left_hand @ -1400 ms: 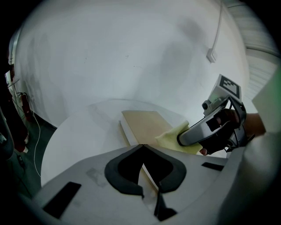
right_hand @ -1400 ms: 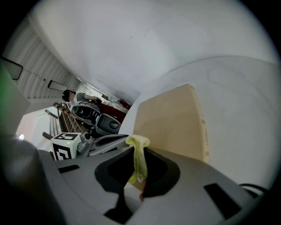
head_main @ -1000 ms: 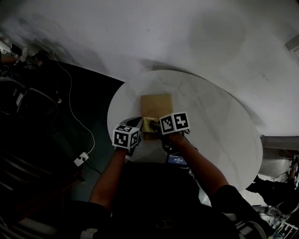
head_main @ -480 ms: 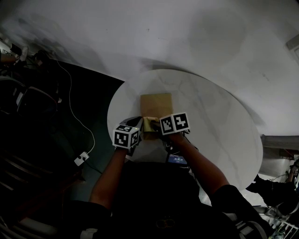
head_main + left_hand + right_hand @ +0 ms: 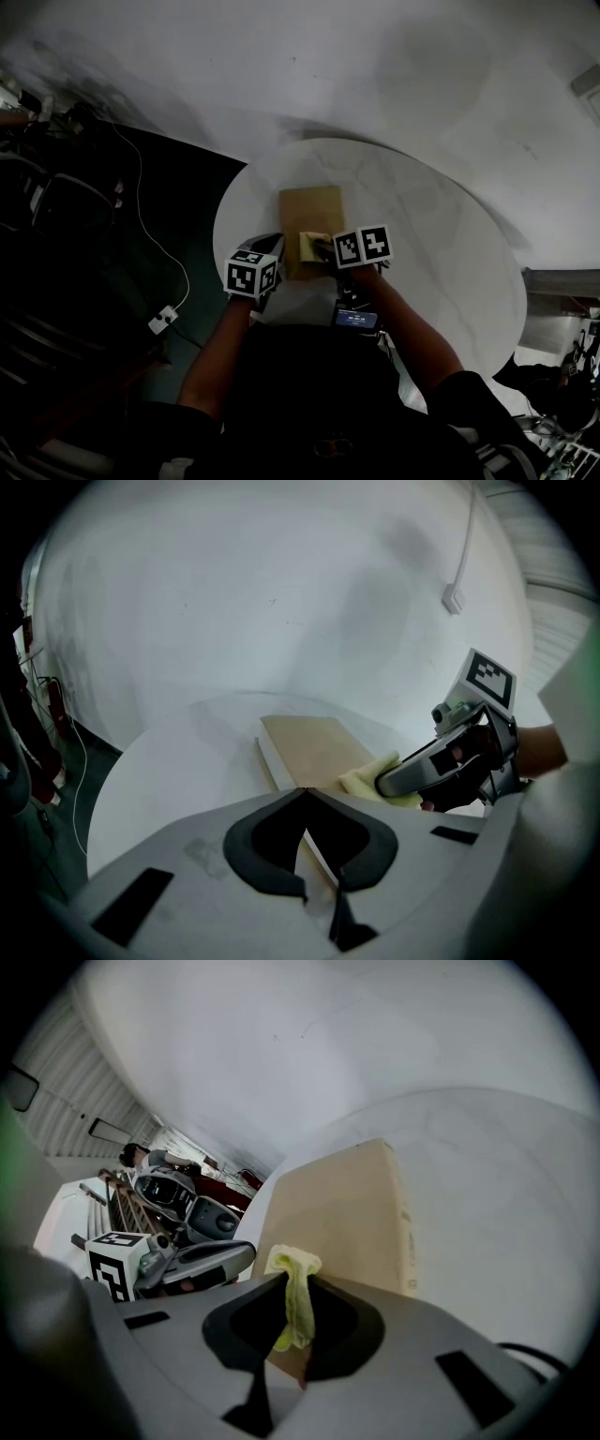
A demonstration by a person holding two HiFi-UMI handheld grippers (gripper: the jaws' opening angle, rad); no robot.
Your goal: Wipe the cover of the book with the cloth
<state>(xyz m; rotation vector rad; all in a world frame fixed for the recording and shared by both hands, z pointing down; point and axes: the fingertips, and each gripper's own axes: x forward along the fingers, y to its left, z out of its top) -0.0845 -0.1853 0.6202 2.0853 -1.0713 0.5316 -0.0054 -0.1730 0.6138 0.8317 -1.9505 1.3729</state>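
Note:
A tan book (image 5: pixel 312 214) lies flat on the round white table (image 5: pixel 431 234). My right gripper (image 5: pixel 324 247) is shut on a yellow cloth (image 5: pixel 312 245), which rests on the near part of the cover. In the right gripper view the cloth (image 5: pixel 296 1290) hangs pinched between the jaws over the book (image 5: pixel 347 1204). My left gripper (image 5: pixel 273 247) is at the book's near left edge, jaws shut. In the left gripper view the book (image 5: pixel 314 747) runs under its tips (image 5: pixel 305 794), and the cloth (image 5: pixel 367 782) sits at the right gripper (image 5: pixel 389 782).
A small device with a lit blue screen (image 5: pixel 356 319) lies at the table's near edge. On the dark floor to the left, a white cable leads to a white adapter (image 5: pixel 163 319). Dark chairs (image 5: pixel 56 211) stand further left.
My right gripper has slid a little to the right across the cover, carrying the cloth with it. The left gripper and the book have stayed put.

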